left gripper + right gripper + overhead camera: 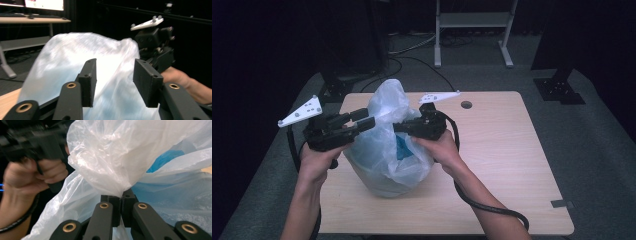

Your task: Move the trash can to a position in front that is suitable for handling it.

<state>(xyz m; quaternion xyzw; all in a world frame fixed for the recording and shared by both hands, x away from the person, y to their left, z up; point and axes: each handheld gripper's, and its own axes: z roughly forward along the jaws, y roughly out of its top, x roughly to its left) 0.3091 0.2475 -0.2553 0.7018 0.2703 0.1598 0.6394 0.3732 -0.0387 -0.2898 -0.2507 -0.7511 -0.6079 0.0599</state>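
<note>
Right gripper (121,200) pinching plastic bag (120,160)

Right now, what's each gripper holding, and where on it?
Right gripper pinches a gathered fold of the clear plastic bag near its top. Left gripper holds nothing: its fingers stand apart against the bag.

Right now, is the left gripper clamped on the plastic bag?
No. In the left gripper view the left gripper has its jaws standing apart, with the plastic bag behind the gap and neither pad pressing on it.
</note>
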